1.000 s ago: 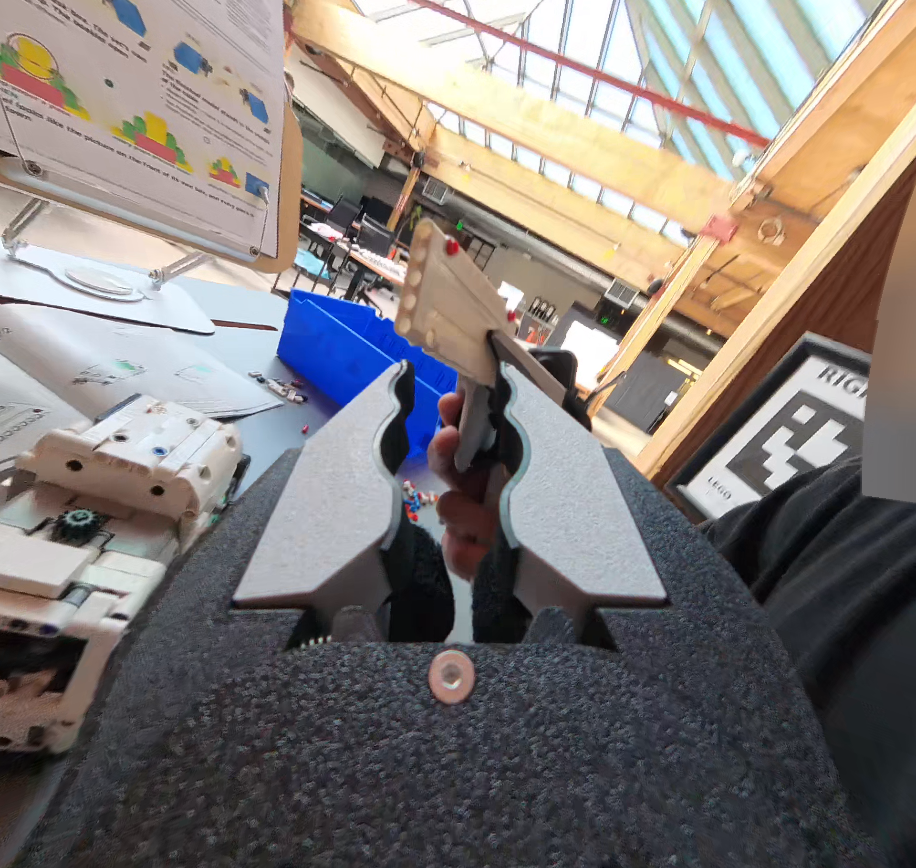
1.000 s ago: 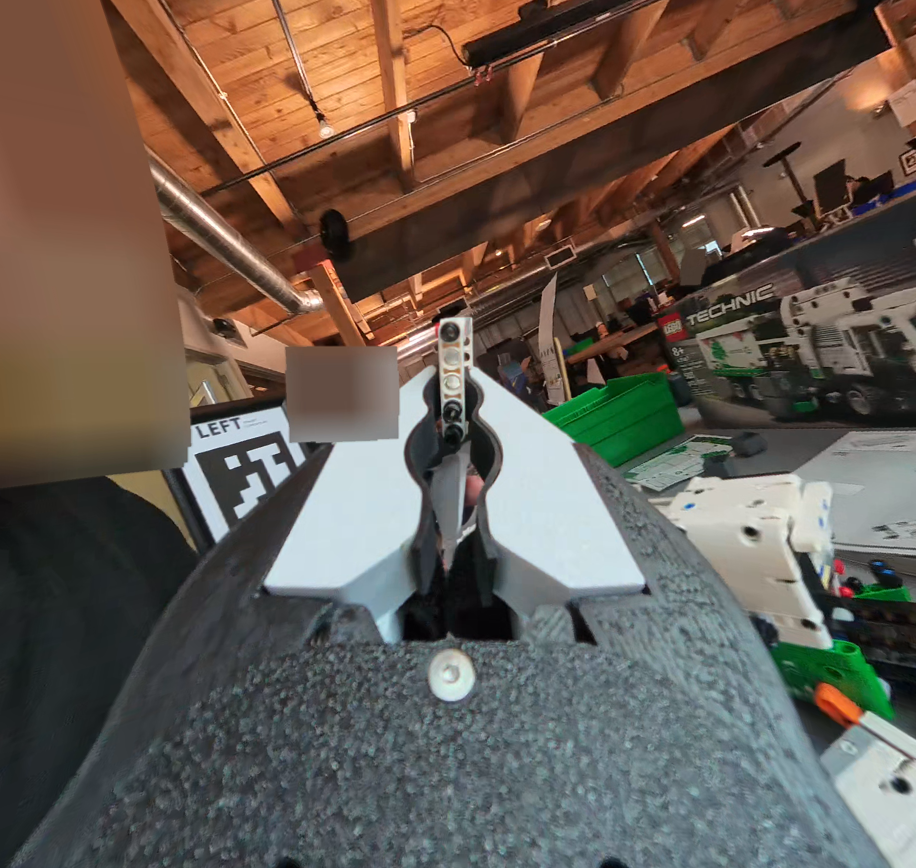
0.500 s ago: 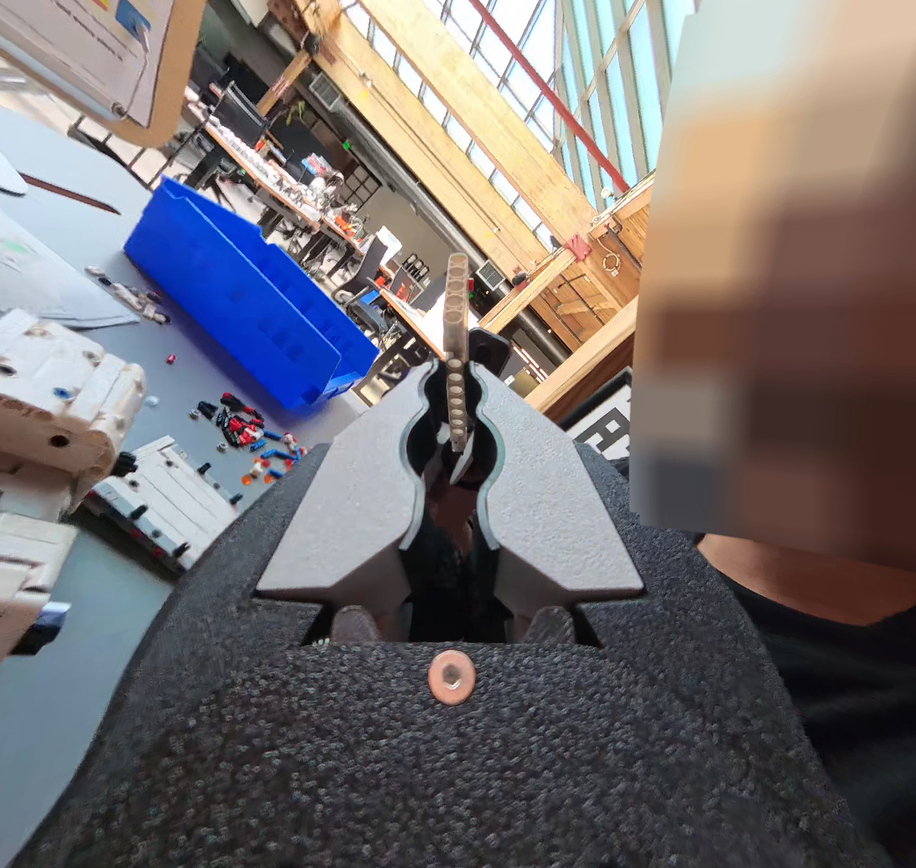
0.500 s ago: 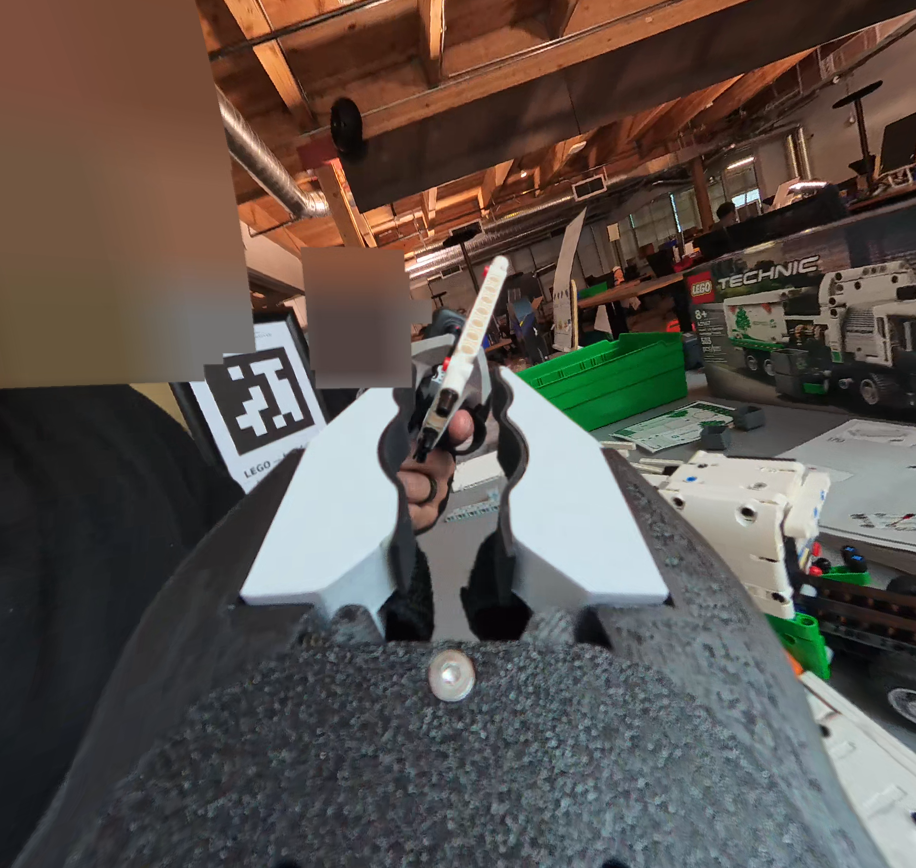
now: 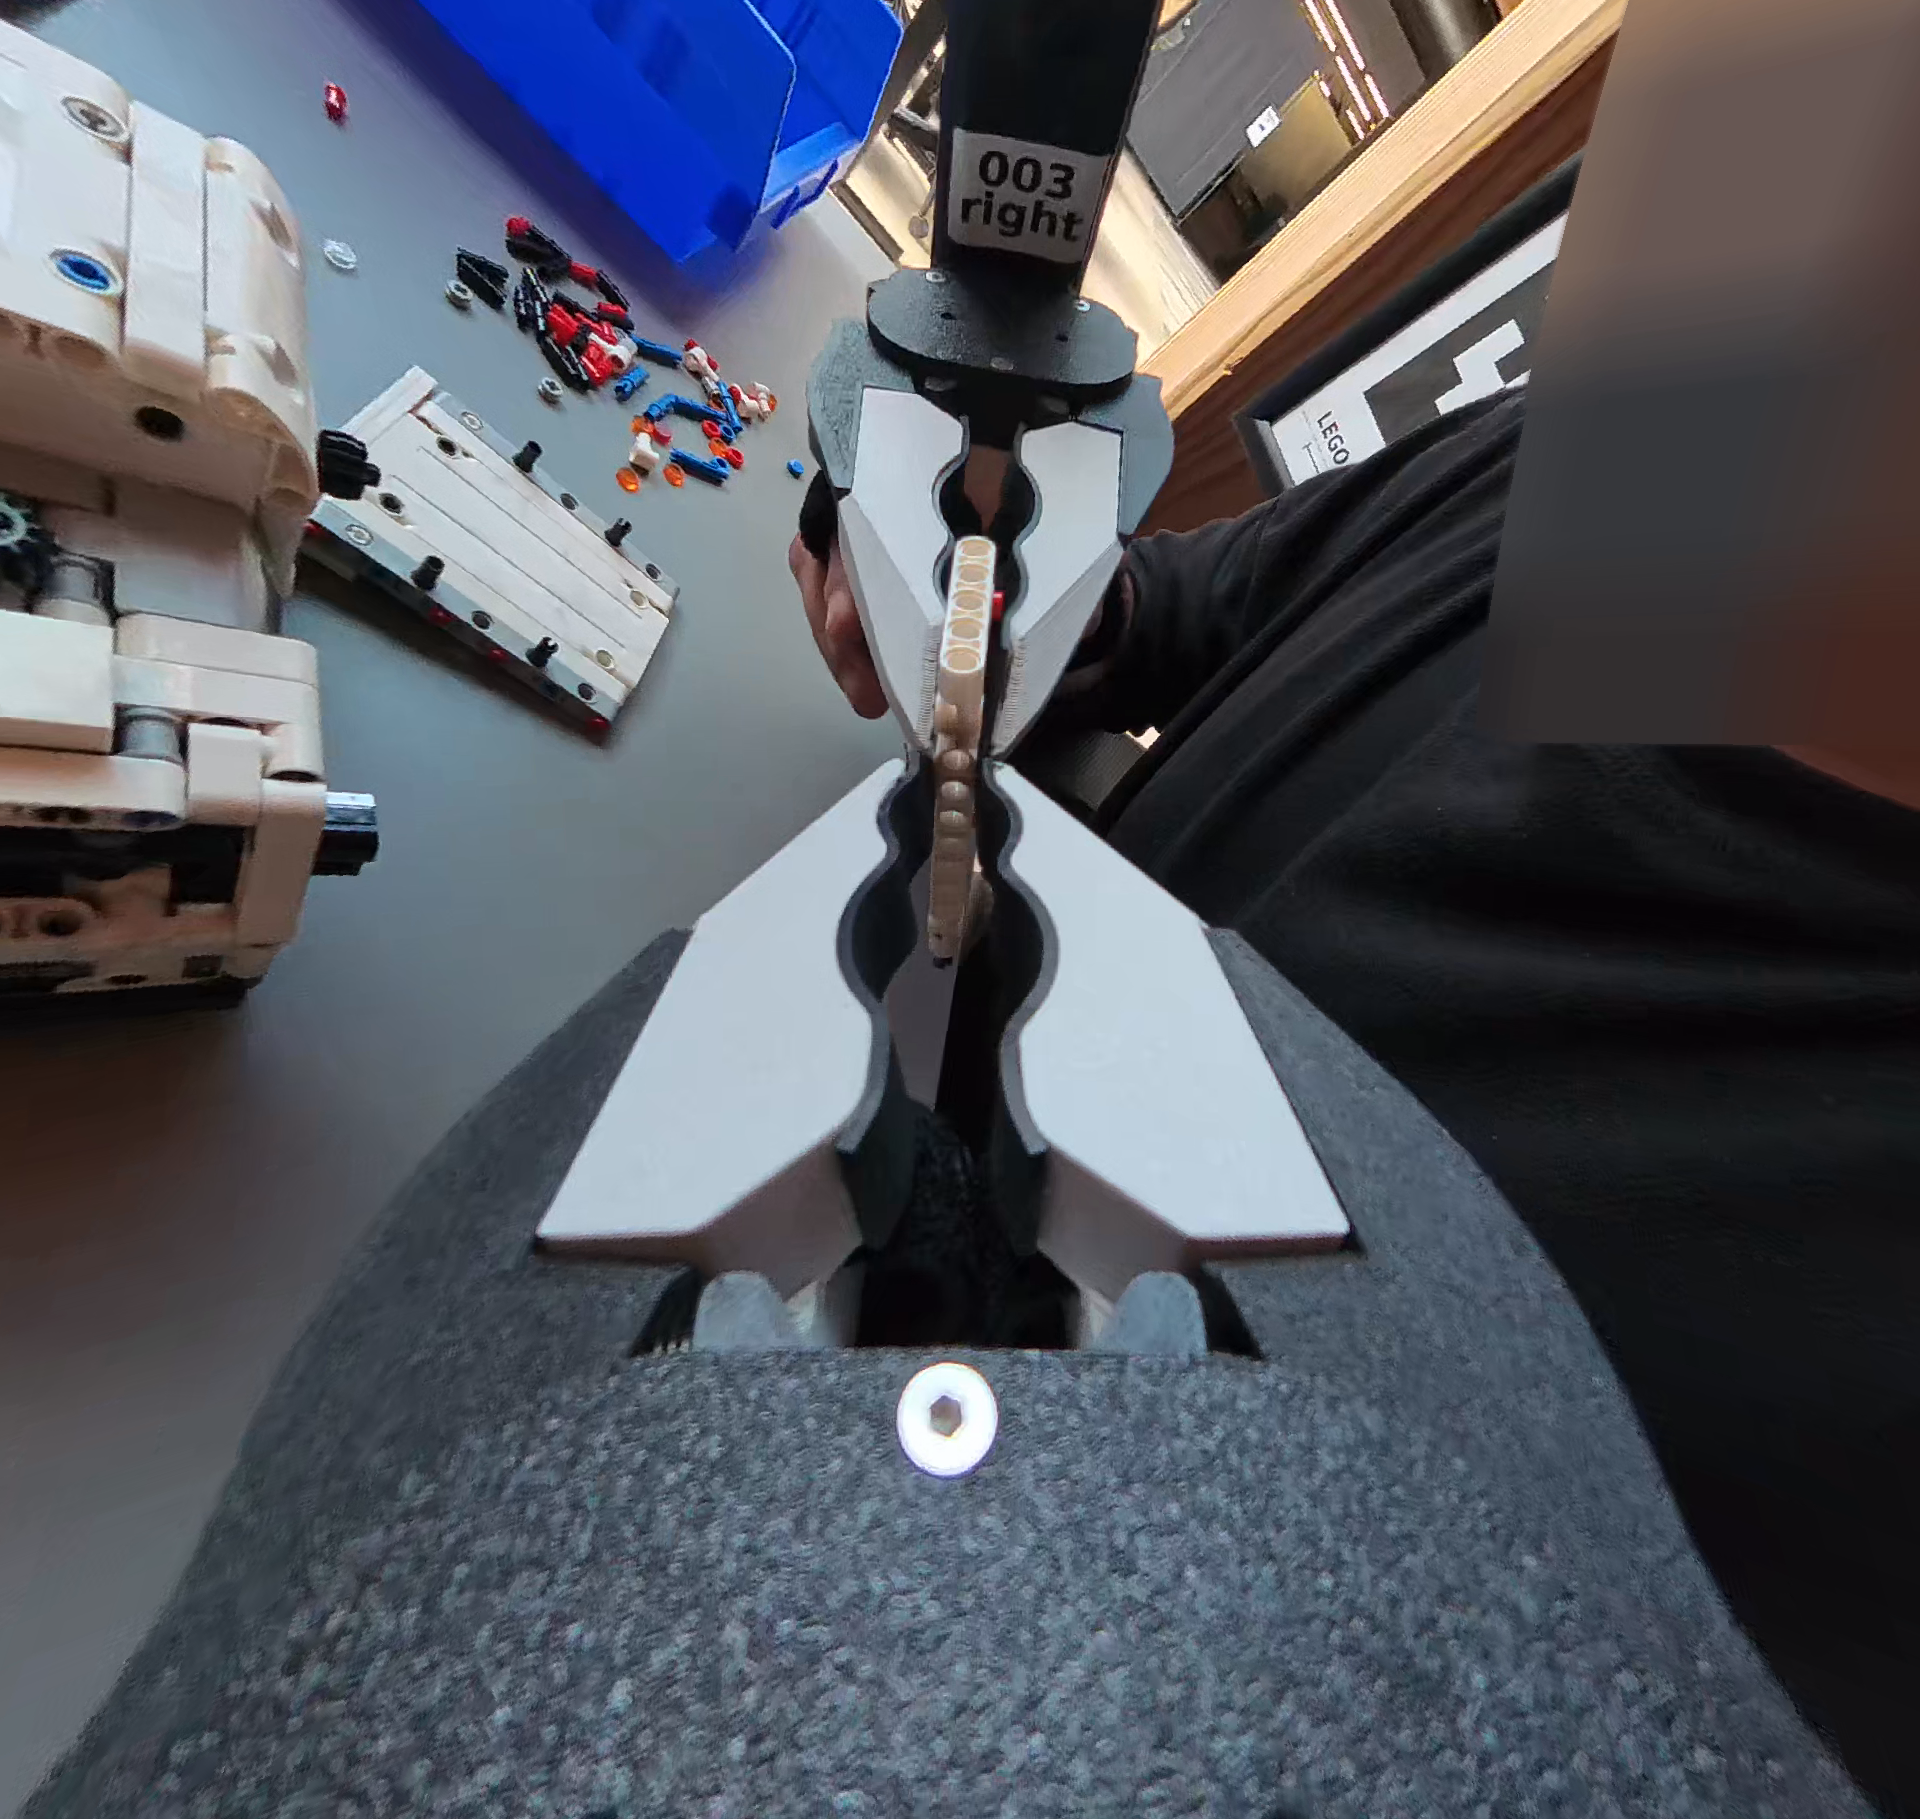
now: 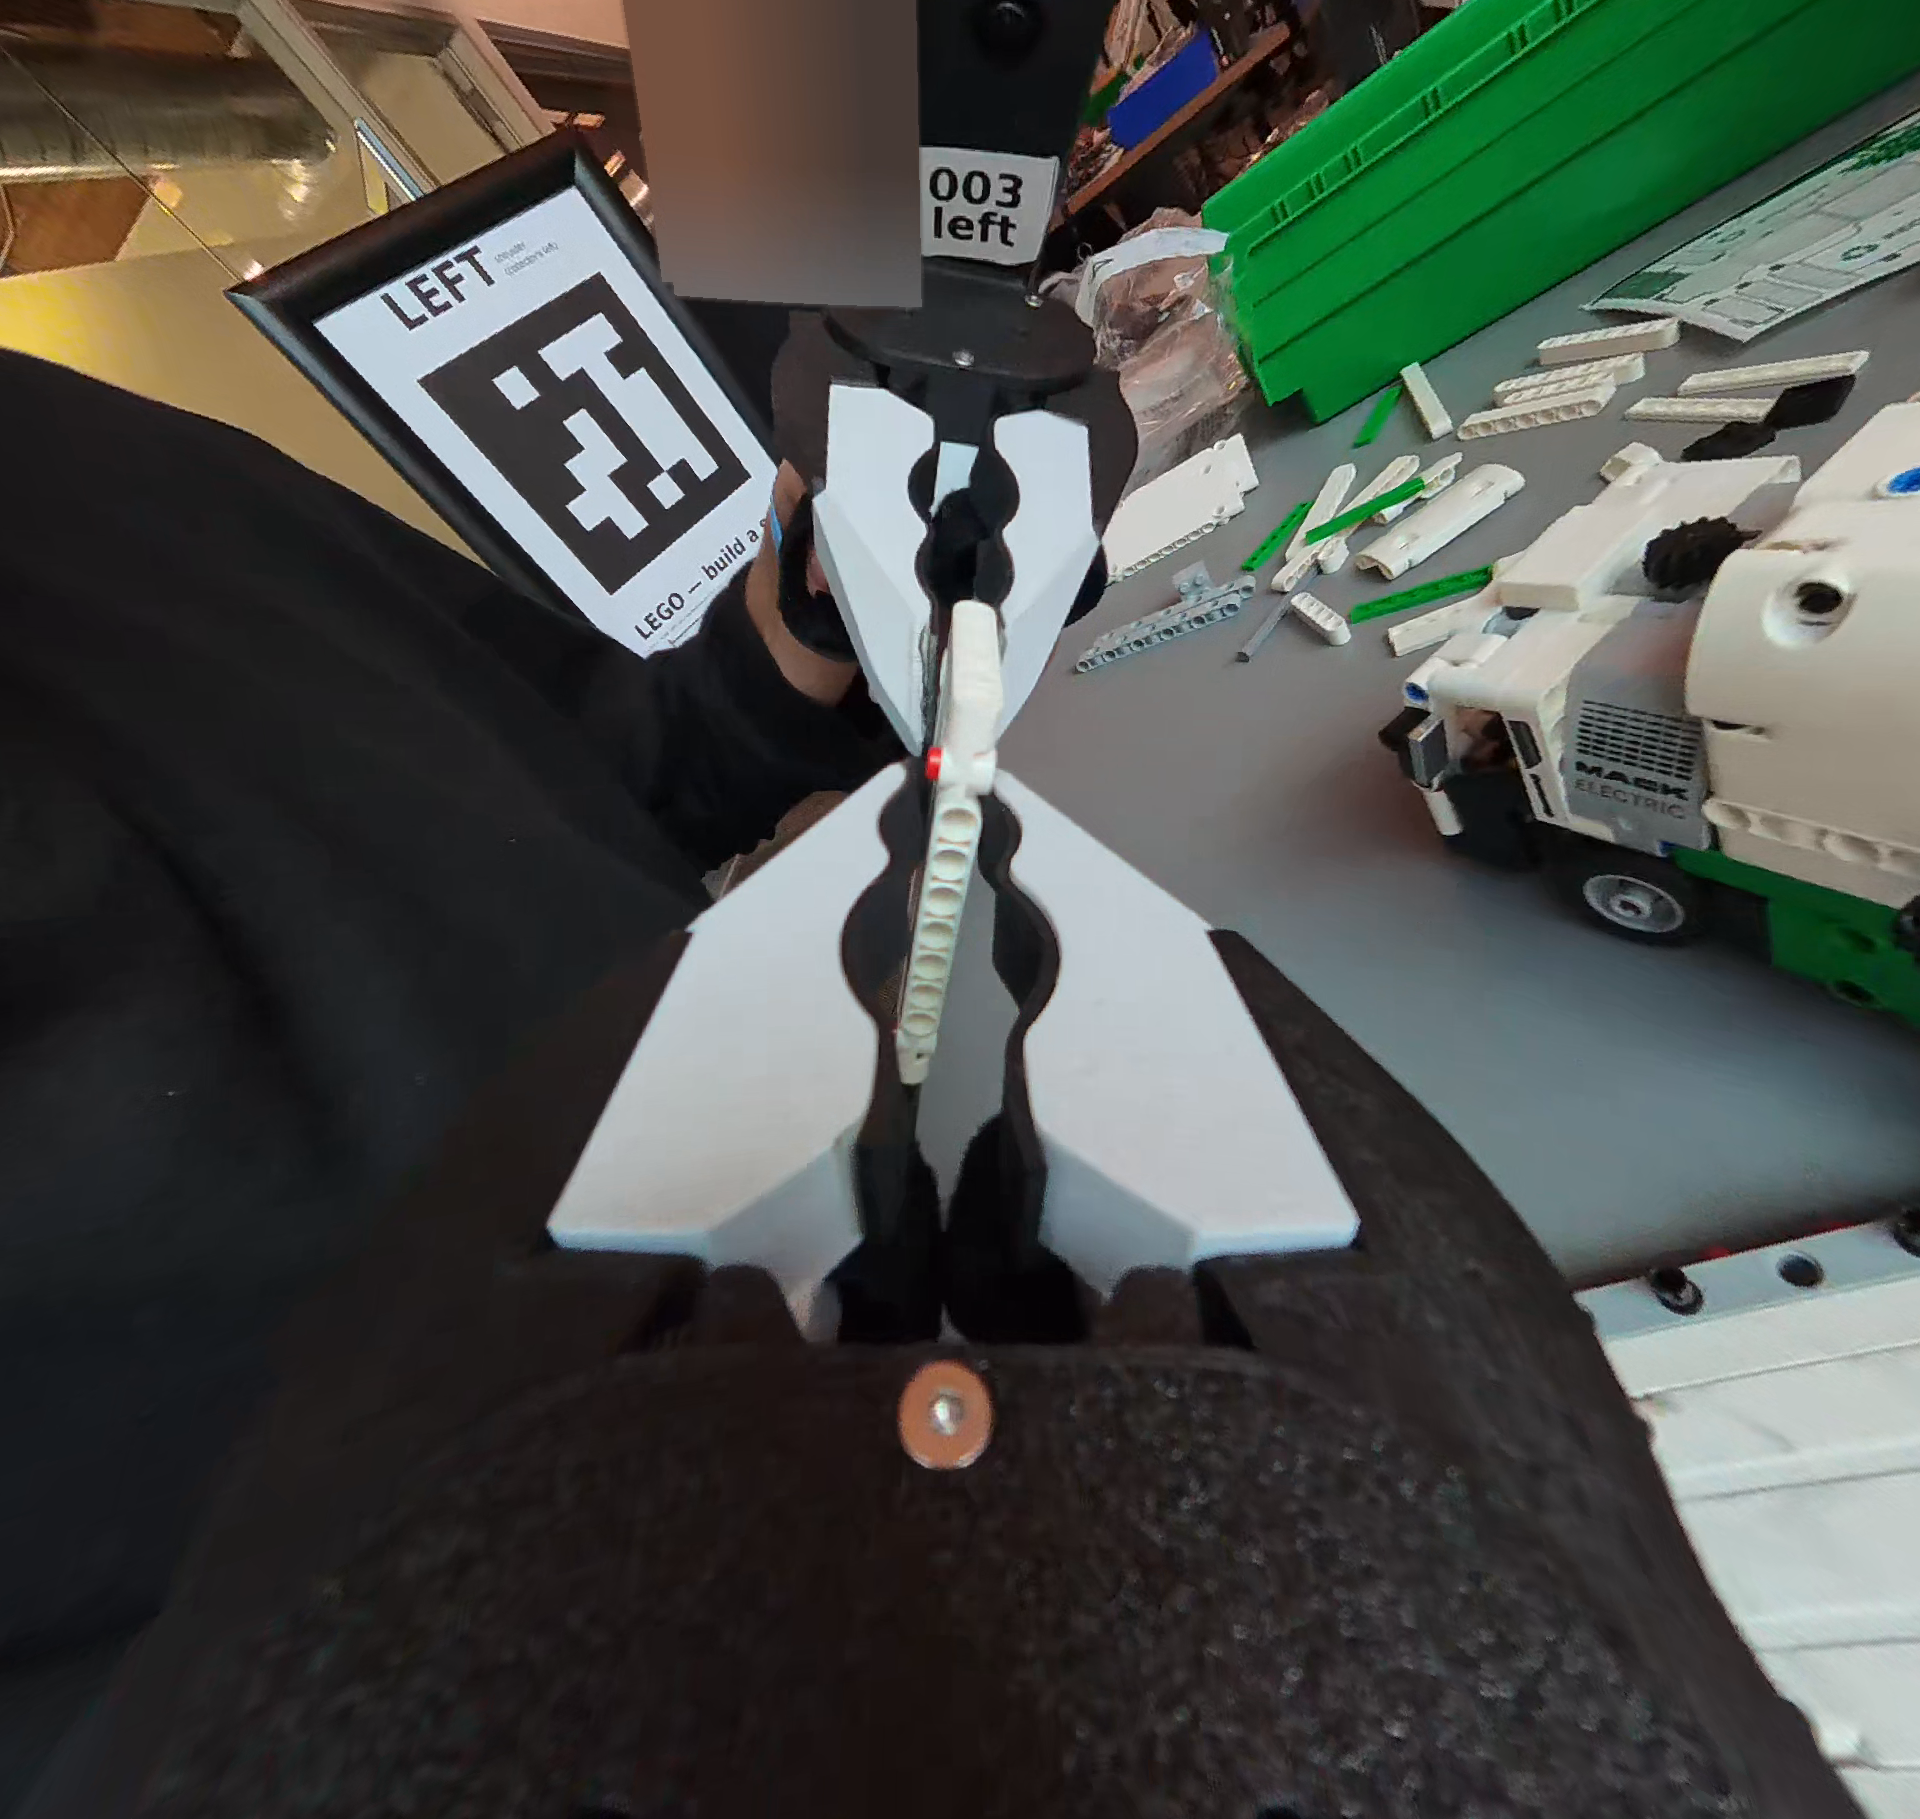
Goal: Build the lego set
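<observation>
The two handheld grippers met tip to tip over the table, and a single white perforated beam assembly [image 5: 961,689] bridged them. The left gripper [image 5: 951,767] had its jaws clenched on one end of that piece, the fingertips pinching its narrow edges. The right gripper [image 5: 961,720], coming in from twelve o'clock in the left wrist view, was likewise clamped on the other end, where a small red pin [image 6: 934,757] stuck out of the side. Held edge-on from both ends like that, the part seemed steadied between the two tools, perhaps so that one could take it over from the other, though I could not tell which was meant to keep it.

The grey table [image 5: 499,834] carried plenty. At nine o'clock of the left gripper sat a large white brick-built vehicle body [image 5: 135,481], with a flat white panel [image 5: 499,543] studded with black pins beside it. Toward eleven o'clock lay a scatter of red, blue and black connector pins [image 5: 623,367] just before a blue bin [image 5: 665,44]. On the other side stood a white and green toy truck [image 6: 1683,730], loose white and green beams [image 6: 1455,512], and a green bin [image 6: 1558,159]. A framed marker sign [image 6: 540,398] leaned near the person's dark sleeve [image 6: 312,834].
</observation>
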Motion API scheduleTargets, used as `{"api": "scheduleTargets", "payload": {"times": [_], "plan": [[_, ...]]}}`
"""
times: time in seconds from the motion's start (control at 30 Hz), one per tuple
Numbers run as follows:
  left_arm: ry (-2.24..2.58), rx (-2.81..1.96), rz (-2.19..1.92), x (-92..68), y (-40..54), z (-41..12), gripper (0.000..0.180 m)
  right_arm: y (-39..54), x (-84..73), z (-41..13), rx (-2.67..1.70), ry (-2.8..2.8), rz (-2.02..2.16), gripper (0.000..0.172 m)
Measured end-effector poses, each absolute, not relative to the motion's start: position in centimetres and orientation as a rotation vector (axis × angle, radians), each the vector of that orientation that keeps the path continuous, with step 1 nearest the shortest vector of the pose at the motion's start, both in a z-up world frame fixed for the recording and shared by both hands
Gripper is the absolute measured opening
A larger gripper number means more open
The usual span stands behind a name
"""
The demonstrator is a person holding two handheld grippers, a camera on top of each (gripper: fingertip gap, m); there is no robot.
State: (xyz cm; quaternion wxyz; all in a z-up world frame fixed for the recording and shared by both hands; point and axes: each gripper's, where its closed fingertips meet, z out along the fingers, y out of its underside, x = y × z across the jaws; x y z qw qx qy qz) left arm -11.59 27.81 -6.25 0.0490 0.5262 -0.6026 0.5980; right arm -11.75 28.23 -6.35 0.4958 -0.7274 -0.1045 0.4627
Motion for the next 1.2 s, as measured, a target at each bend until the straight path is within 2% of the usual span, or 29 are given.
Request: {"api": "scheduleTargets", "payload": {"times": [0.13, 0.2, 0.27, 0.47, 0.57, 0.7, 0.73, 0.8, 0.87, 1.13, 1.2], "plan": [[-1.981, 1.689, 1.906, -10.4, 28.6, -6.1, 0.007, 28.7, -10.8, -6.2, -1.735, -0.197, 1.118, 0.005], [-2.147, 1.862, 1.943, -9.4, 30.0, -6.2, 0.034, 29.4, -9.3, -5.7, -1.682, -0.086, 1.132, 0.005], [-2.326, 2.110, 1.944, -8.7, 31.7, -6.3, 0.049, 30.3, -6.7, -5.2, -1.594, 0.083, 1.135, 0.005], [-2.840, 2.441, 1.741, -8.1, 29.4, -7.6, 0.060, 31.1, -3.2, -4.8, -1.411, 0.373, 1.211, 0.004], [-2.933, 2.522, 1.709, -7.6, 28.6, -7.3, 0.064, 31.0, -3.5, -4.8, -1.381, 0.411, 1.271, 0.005], [-2.863, 2.620, 1.663, -6.5, 28.3, -8.0, 0.063, 30.9, -3.8, -5.0, -1.352, 0.455, 1.355, 0.004], [-2.853, 2.666, 1.653, -6.3, 28.6, -7.9, 0.060, 30.8, -3.9, -5.0, -1.346, 0.461, 1.372, 0.004], [-2.855, 2.707, 1.672, -6.2, 28.8, -7.5, 0.043, 30.7, -4.2, -5.0, -1.356, 0.449, 1.383, 0.004], [-2.874, 2.724, 1.620, -6.3, 29.0, -7.7, 0.042, 30.7, -4.2, -5.2, -1.369, 0.445, 1.369, 0.005], [-2.733, 2.621, 1.607, -8.7, 29.2, -9.2, 0.041, 30.2, -5.2, -6.7, -1.611, 0.226, 1.126, 0.023], [-2.632, 2.584, 1.580, -9.9, 29.2, -10.7, 0.041, 29.3, -5.0, -7.4, -1.676, 0.186, 0.983, 0.034]]}}
